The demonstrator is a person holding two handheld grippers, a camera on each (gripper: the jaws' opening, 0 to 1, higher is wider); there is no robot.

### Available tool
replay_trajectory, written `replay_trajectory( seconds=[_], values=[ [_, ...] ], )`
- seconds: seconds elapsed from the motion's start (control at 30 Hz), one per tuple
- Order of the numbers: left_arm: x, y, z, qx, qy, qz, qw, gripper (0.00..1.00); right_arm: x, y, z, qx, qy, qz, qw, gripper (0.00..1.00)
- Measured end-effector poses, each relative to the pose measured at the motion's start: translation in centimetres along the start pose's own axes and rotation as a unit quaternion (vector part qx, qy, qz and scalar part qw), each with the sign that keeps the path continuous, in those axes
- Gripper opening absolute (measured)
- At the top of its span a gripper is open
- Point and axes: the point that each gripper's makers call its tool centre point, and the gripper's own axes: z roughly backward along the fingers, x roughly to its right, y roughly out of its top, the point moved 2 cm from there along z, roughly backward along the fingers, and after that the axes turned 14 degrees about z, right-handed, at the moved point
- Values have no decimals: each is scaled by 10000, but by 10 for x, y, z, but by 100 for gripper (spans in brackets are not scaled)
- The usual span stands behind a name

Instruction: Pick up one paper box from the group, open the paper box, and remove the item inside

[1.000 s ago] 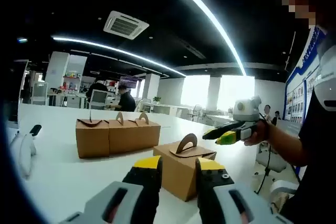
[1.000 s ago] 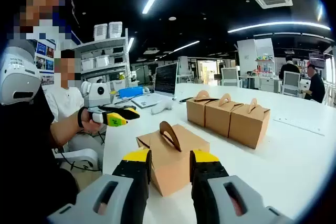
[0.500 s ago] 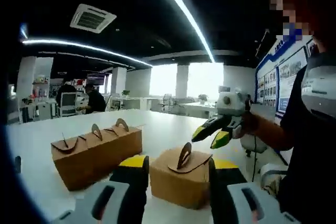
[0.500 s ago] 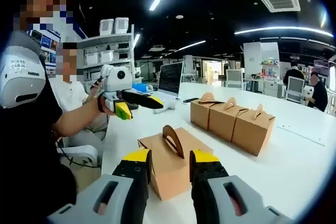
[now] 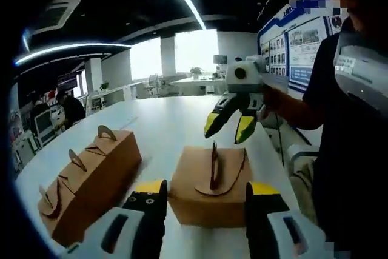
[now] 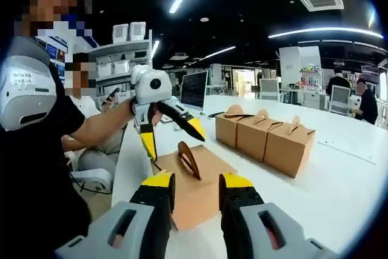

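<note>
Both grippers have closed in over the single paper box [image 5: 211, 181], which sits on the white table [image 5: 163, 127] apart from the row of three boxes [image 5: 85, 177]. The left gripper [image 6: 171, 134] now hangs spread-jawed just above its handle [image 6: 188, 159], and the right gripper [image 5: 230, 128] is likewise agape and empty, so opening looks imminent.

no text is legible; the wall posters [image 5: 290, 40] and sleeve patch [image 6: 27, 80] are too blurred.

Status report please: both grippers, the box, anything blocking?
Left gripper open, above lone box. Right gripper open at its near side. Box closed, on table. Three-box row apart, nothing blocking.
</note>
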Motion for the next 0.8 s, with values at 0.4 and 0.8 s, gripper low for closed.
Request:
replay_trajectory(
  seconds=[0.4,0.8],
  values=[
    [9,-4,-8,-308,-361,-177,9987,52,-2,16,-8,153,134,242,9995,28],
    [9,-8,-7,-303,-481,29,9984,51,-52,37,-15,-943,195,2593,9610,19]
  ],
)
